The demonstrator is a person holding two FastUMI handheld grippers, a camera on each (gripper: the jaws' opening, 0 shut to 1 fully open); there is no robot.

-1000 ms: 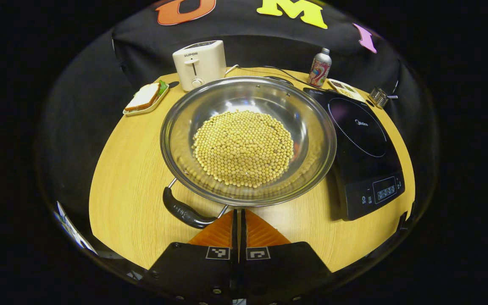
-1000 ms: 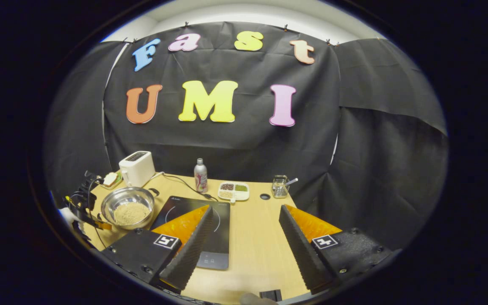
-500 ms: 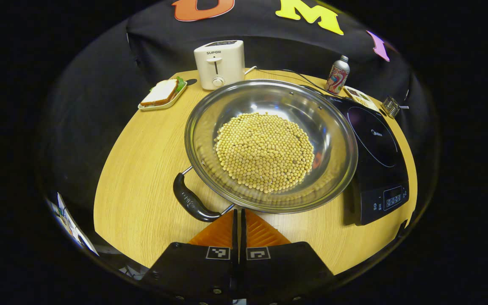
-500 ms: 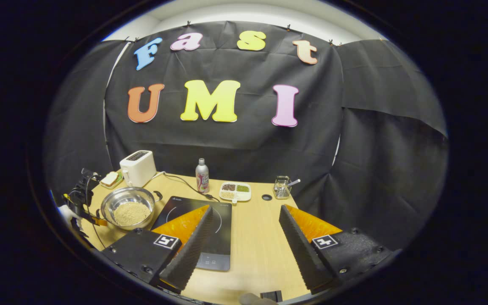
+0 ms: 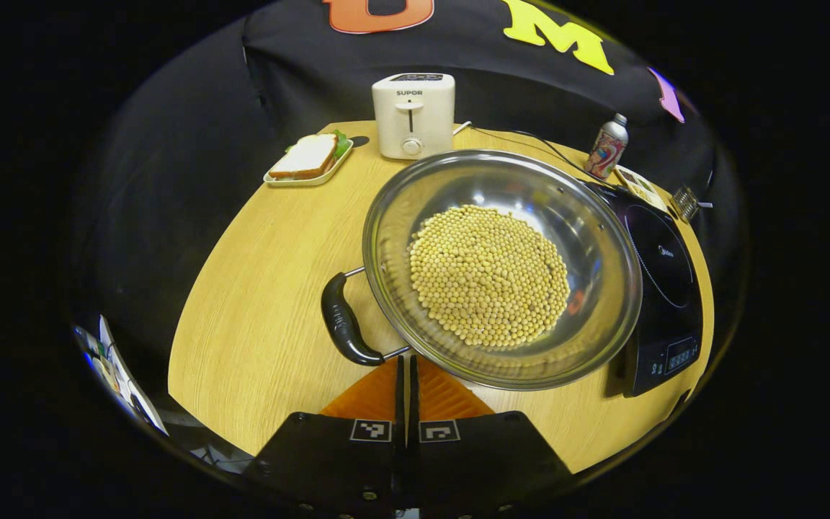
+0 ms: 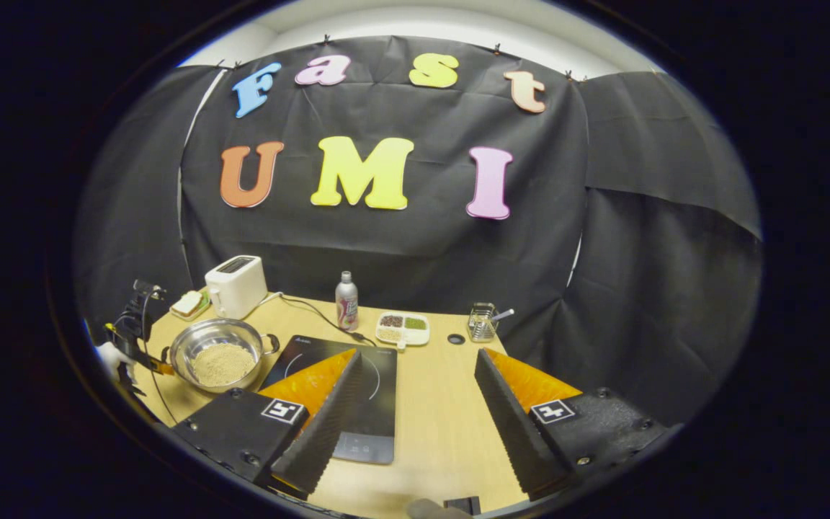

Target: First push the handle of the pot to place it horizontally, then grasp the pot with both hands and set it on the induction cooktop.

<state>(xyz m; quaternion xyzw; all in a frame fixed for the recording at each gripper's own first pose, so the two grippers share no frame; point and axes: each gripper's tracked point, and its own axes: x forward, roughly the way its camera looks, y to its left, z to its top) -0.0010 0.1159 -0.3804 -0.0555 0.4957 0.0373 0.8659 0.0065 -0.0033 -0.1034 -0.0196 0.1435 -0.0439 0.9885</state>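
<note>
Table (image 5: 256,288): carrying everything. Cooktop (image 5: 663,281): lying at its right edge. Pot (image 5: 501,267) of beans: sitting just left of the cooktop, black handle (image 5: 343,324) pointing toward the near-left. Left gripper (image 5: 406,371): fingers pressed together, touching the handle's end. Right gripper (image 6: 418,389): fingers spread wide, holding nothing.

In the left gripper view the pot (image 5: 501,267) covers the near left edge of the induction cooktop (image 5: 663,288) and its own far handle. The lower ends of the left tongs (image 5: 405,375) run off the bottom. In the right gripper view the right tongs (image 6: 418,404) hide part of the cooktop's front, and the divided dish (image 6: 402,326) on the desk (image 6: 429,425) is too small to identify its contents.
</note>
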